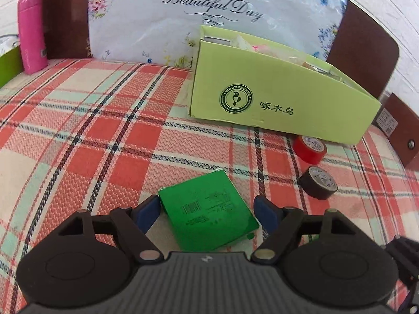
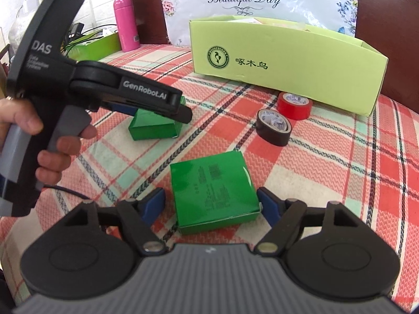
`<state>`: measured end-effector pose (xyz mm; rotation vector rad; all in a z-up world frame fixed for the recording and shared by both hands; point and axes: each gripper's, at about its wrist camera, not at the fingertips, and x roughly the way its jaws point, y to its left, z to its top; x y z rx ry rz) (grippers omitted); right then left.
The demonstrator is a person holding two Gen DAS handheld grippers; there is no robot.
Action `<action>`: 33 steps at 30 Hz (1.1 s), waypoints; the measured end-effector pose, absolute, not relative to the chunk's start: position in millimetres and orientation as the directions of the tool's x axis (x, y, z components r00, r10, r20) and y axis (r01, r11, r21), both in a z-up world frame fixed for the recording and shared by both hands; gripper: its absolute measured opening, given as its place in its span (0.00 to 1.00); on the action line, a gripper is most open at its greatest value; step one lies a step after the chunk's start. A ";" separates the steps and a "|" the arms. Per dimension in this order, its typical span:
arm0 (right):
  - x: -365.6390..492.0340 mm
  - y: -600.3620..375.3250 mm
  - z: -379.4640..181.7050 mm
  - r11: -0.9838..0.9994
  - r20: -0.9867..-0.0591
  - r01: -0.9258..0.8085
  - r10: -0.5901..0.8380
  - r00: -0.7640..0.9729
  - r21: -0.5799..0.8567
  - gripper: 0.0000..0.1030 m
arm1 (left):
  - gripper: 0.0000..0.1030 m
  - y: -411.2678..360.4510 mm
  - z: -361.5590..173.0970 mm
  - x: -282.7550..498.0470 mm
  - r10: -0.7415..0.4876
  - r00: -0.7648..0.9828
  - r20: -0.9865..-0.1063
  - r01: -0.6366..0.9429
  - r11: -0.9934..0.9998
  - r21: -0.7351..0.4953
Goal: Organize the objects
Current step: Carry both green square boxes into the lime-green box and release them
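Observation:
Two green boxes lie on the plaid cloth. My left gripper point(image 1: 208, 213) is open, its blue pads on either side of one green box point(image 1: 207, 212); this box also shows in the right wrist view point(image 2: 154, 124) under the left gripper point(image 2: 157, 110). My right gripper point(image 2: 212, 205) is open around the other green box point(image 2: 213, 193). I cannot tell whether the pads touch the boxes. A red tape roll point(image 1: 309, 149) point(image 2: 294, 106) and a black tape roll point(image 1: 318, 183) point(image 2: 273, 127) lie in front of a light green cardboard box point(image 1: 275, 96) point(image 2: 285, 60).
A pink bottle point(image 1: 31, 31) point(image 2: 127, 23) stands at the back left beside a green tray point(image 2: 91, 45). Brown chair backs point(image 1: 364, 49) and a floral bag point(image 1: 183, 18) stand behind the table. A hand point(image 2: 49, 154) holds the left gripper's handle.

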<state>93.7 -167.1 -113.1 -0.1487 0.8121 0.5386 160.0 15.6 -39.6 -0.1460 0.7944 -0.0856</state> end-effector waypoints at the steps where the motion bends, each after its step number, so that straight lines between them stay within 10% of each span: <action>1: 93.2 -166.8 -112.9 0.857 -0.724 -0.510 0.397 0.565 0.073 0.73 | 0.76 15.6 -40.4 157.5 -0.135 0.705 -0.696 0.042 0.988 -0.148; 33: 176.6 -207.4 -13.5 0.972 -0.444 -0.235 0.223 0.868 0.028 0.62 | 0.64 -14.3 99.2 214.4 -0.304 0.856 -0.417 0.246 0.951 -0.188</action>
